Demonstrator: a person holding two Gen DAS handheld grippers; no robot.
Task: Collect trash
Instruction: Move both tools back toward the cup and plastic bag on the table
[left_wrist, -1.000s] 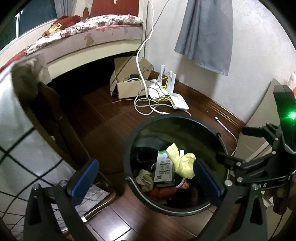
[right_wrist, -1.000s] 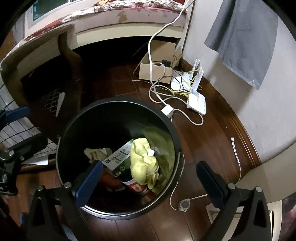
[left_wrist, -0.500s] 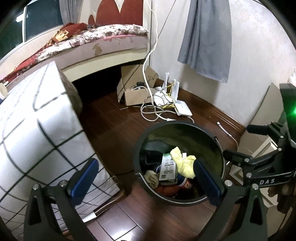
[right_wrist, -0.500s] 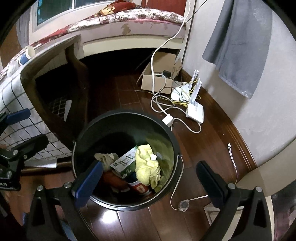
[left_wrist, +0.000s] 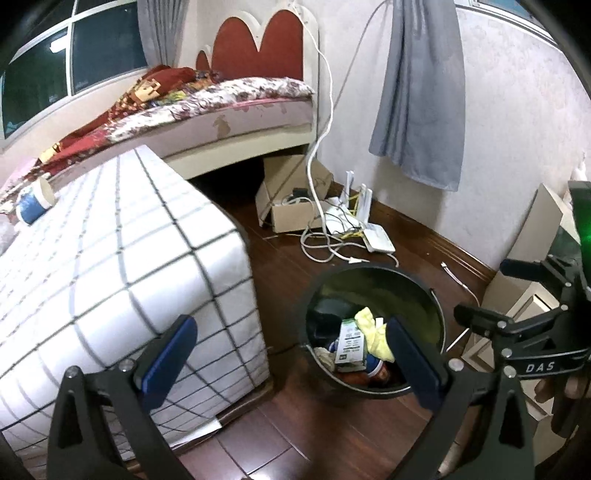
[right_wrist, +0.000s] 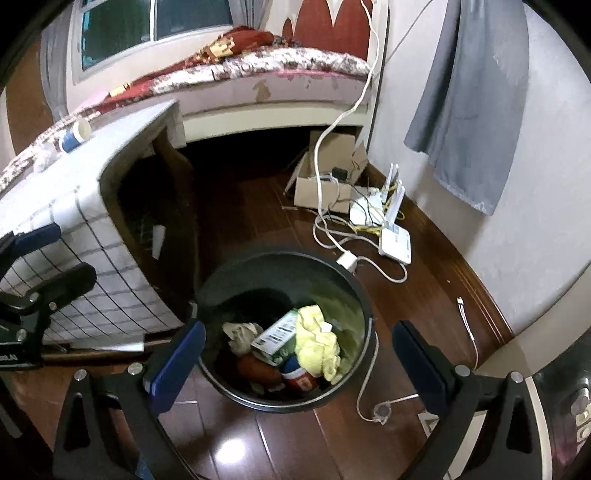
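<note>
Black plastic bin (right_wrist: 284, 397) sitting on the dark wood floor (right_wrist: 424, 295), and it's already got a fair bit in it — a crumpled yellow cloth (right_wrist: 317, 341), a green-and-white carton (right_wrist: 275, 334) leaning across the pile, a greyish wad of tissue (right_wrist: 238, 332) and a red-and-blue cup (right_wrist: 297, 373) underneath. From the left wrist view the same bin (left_wrist: 373, 387) is down and to the right, with the carton (left_wrist: 349, 343) and yellow cloth (left_wrist: 371, 330) poking up.

Both claws hang above it. The left gripper (left_wrist: 291, 365) has its blue-padded jaws spread wide with nothing between them, and the right gripper (right_wrist: 297, 369) is the same, wide apart and empty, framing the bin from above.

Just beside the bin on the left is a table draped in a white grid-pattern cloth (left_wrist: 122, 266), and there's a blue paper cup (left_wrist: 33, 201) lying on its side at the far end of that — also visible from the right wrist (right_wrist: 75, 134). Past the bin, near the wall, a white router (right_wrist: 395, 240) sits in a tangle of white cables (right_wrist: 332, 229) next to an open cardboard box (right_wrist: 325, 177). Behind all that is the bed (left_wrist: 221, 107) with a floral cover, and a grey cloth (left_wrist: 421, 92) hangs on the wall.
</note>
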